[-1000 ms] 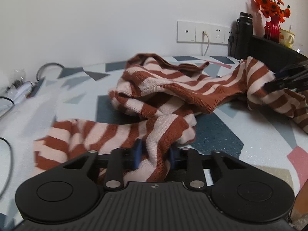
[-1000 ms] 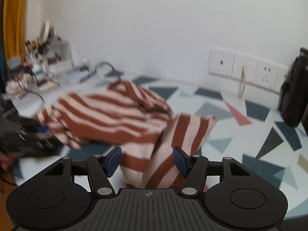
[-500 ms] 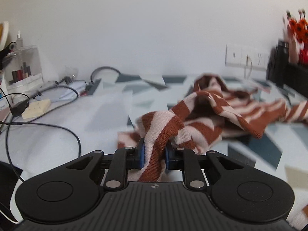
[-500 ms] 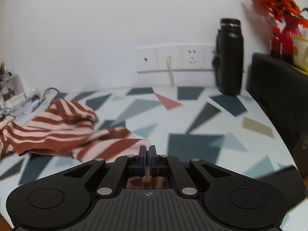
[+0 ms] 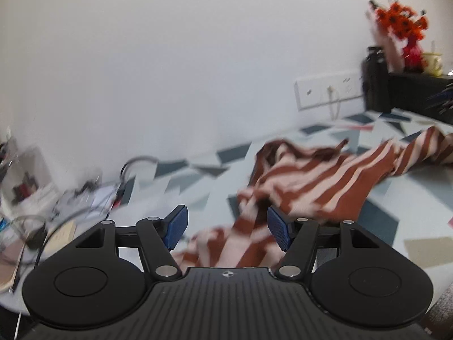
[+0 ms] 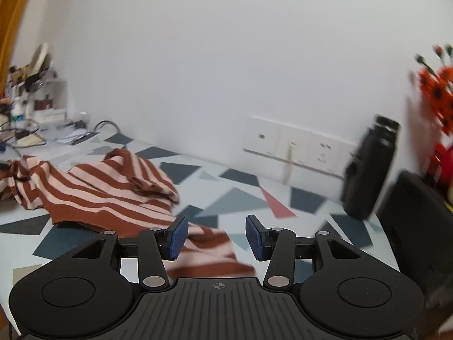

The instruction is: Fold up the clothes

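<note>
A brown and pink striped sweater [image 5: 317, 181] lies spread and rumpled across the patterned table; it also shows in the right wrist view [image 6: 107, 189]. My left gripper [image 5: 226, 231] is open, with one end of the sweater lying loose between and below its blue pads. My right gripper [image 6: 216, 239] is open, with the other end of the sweater [image 6: 209, 252] lying below and between its pads. Neither gripper holds the cloth.
A black bottle [image 6: 368, 170] stands by the wall sockets [image 6: 297, 144]. A black box [image 6: 421, 226] with a red vase of orange flowers [image 5: 402, 28] is at the right. Cables and clutter [image 5: 56, 204] lie at the left end of the table.
Both grippers were shut on the sweater's ends half a second ago and have opened, letting the cloth drop. The sweater now lies more stretched out between them.
</note>
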`<move>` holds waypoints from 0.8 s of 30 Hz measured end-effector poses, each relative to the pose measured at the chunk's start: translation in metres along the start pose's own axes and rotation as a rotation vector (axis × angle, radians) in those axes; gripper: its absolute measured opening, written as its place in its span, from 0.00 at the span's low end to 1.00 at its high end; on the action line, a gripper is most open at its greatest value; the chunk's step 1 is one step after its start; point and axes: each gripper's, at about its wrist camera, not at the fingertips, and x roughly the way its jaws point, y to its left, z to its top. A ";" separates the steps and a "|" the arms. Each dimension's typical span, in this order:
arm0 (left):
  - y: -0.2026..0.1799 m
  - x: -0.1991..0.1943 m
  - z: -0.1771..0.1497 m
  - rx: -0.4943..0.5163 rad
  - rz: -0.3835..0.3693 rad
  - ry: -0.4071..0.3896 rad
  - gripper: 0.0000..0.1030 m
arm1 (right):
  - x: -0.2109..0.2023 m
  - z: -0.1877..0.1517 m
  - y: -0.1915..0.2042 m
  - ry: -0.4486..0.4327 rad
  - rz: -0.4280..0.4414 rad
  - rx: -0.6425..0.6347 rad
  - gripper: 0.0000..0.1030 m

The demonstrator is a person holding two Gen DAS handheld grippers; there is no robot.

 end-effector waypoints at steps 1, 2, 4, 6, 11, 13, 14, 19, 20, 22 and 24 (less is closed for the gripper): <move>-0.004 0.001 0.003 0.024 -0.011 -0.006 0.62 | 0.006 0.003 0.003 0.001 0.005 -0.020 0.41; -0.009 0.004 0.004 0.061 -0.022 -0.008 0.62 | 0.014 0.004 0.006 0.014 0.009 -0.042 0.42; -0.024 0.013 0.004 0.160 -0.039 0.000 0.62 | 0.032 0.005 0.012 0.044 0.011 -0.094 0.43; -0.040 0.023 -0.002 0.283 -0.054 0.015 0.62 | 0.050 -0.001 0.015 0.077 -0.012 -0.166 0.46; -0.063 0.043 -0.014 0.450 -0.108 0.054 0.64 | 0.082 -0.018 0.002 0.155 -0.025 -0.154 0.46; -0.070 0.050 -0.018 0.507 -0.109 0.057 0.68 | 0.090 -0.021 0.000 0.168 -0.019 -0.155 0.46; -0.074 0.054 -0.019 0.535 -0.106 0.054 0.68 | 0.093 -0.021 0.000 0.172 -0.017 -0.165 0.47; -0.082 0.071 -0.017 0.540 -0.118 0.019 0.68 | 0.112 -0.015 0.017 0.195 0.036 -0.251 0.49; -0.083 0.075 -0.017 0.535 -0.120 0.013 0.68 | 0.117 -0.015 0.021 0.201 0.040 -0.271 0.49; -0.083 0.080 -0.017 0.535 -0.117 0.001 0.68 | 0.128 -0.015 0.027 0.213 0.039 -0.303 0.49; -0.081 0.081 -0.017 0.526 -0.126 -0.030 0.68 | 0.137 -0.012 0.024 0.221 0.043 -0.263 0.49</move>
